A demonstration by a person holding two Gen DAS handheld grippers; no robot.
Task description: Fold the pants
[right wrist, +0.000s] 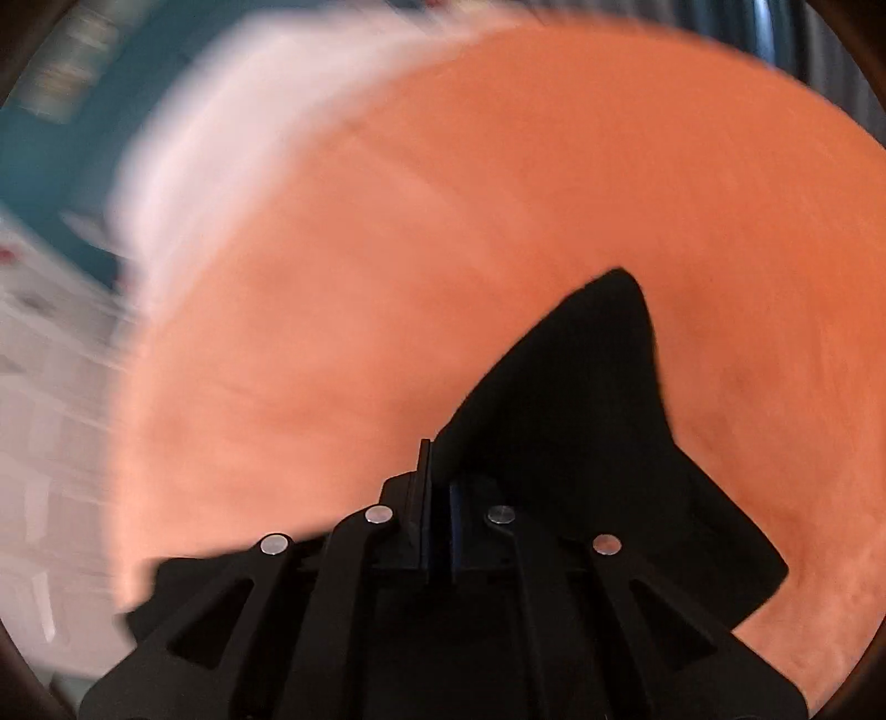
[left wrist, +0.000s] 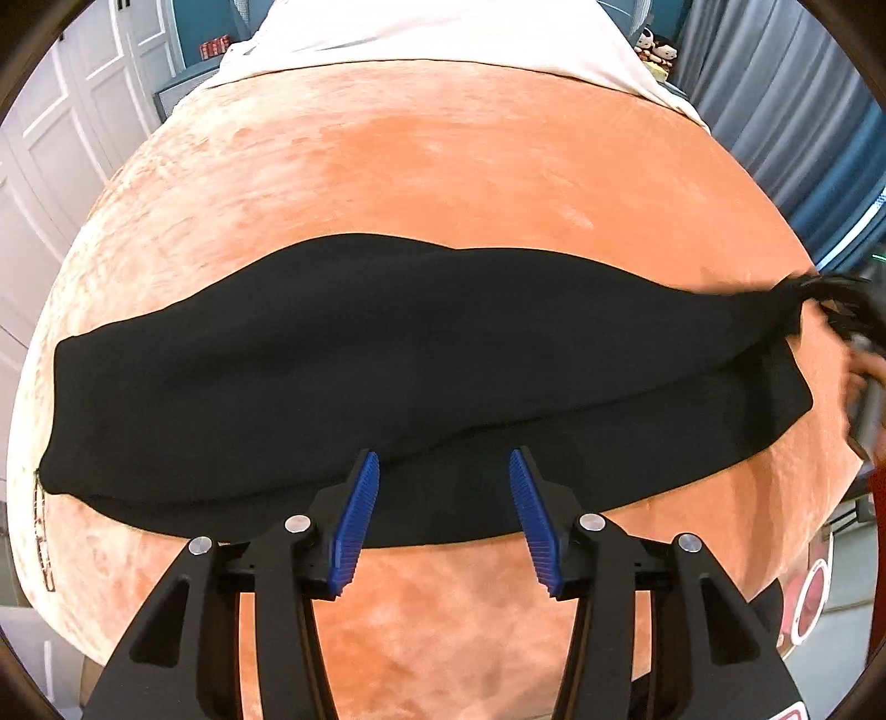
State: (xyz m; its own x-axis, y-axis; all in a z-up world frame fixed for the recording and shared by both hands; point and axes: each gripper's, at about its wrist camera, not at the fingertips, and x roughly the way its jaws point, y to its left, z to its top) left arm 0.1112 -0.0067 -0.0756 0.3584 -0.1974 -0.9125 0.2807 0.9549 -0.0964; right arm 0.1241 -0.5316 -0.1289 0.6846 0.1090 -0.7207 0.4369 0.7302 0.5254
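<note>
Black pants (left wrist: 360, 376) lie in a long band across an orange blanket (left wrist: 443, 166), one leg folded over the other. My left gripper (left wrist: 444, 462) is open just above the pants' near edge, empty. At the far right the pants' end is bunched and pulled up where my right gripper (left wrist: 864, 332) holds it, blurred. In the right wrist view my right gripper (right wrist: 440, 487) is shut on black pants fabric (right wrist: 598, 415), which rises in a peak over the blanket (right wrist: 443, 221). That view is blurred by motion.
A white sheet (left wrist: 443, 39) covers the bed's far end. White cabinet doors (left wrist: 55, 138) stand at the left, blue curtains (left wrist: 803, 111) at the right. Stuffed toys (left wrist: 656, 50) sit at the back right.
</note>
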